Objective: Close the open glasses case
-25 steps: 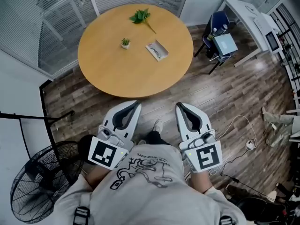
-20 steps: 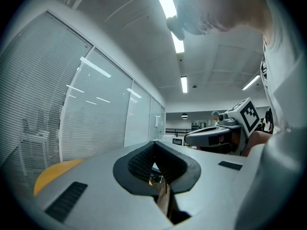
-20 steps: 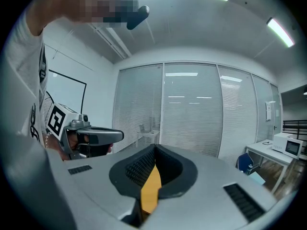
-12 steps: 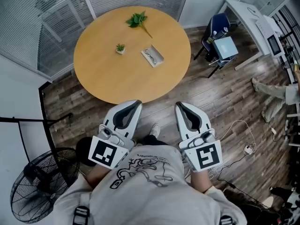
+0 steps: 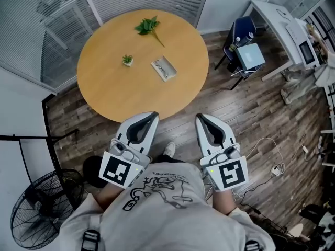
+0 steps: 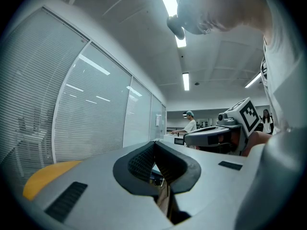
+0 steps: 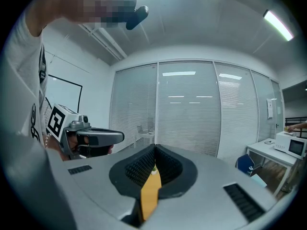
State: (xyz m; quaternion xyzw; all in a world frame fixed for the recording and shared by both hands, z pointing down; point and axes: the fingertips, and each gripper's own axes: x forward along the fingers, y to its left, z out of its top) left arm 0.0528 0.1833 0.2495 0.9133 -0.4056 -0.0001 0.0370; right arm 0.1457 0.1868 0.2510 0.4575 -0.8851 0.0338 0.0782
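Head view looks steeply down on you standing on the dark plank floor [image 5: 246, 109], short of the near edge of the round wooden desk [image 5: 110, 93]. The open pale rectangular glasses case [image 5: 164, 68] lies flat near the middle of the desk, a little toward its right edge, with its lid open and something thin and dark inside. A small potted plant [image 5: 127, 60] stands just left of the case, apart from it. A green leafy sprig [image 5: 148, 26] lies near the far edge.

You hold both tools at your waist, well apart from the case and pointing toward the desk. Your left tool [image 5: 151, 117] hangs just short of the near edge, and your right tool [image 5: 202, 118] is beside it over the floor. Each gripper view shows the same thing: the left tool [image 6: 154, 143] and the right tool [image 7: 154, 148] have their ribbed pads together at the tips, with nothing between them. A black floor fan [image 5: 39, 213] stands at your left.
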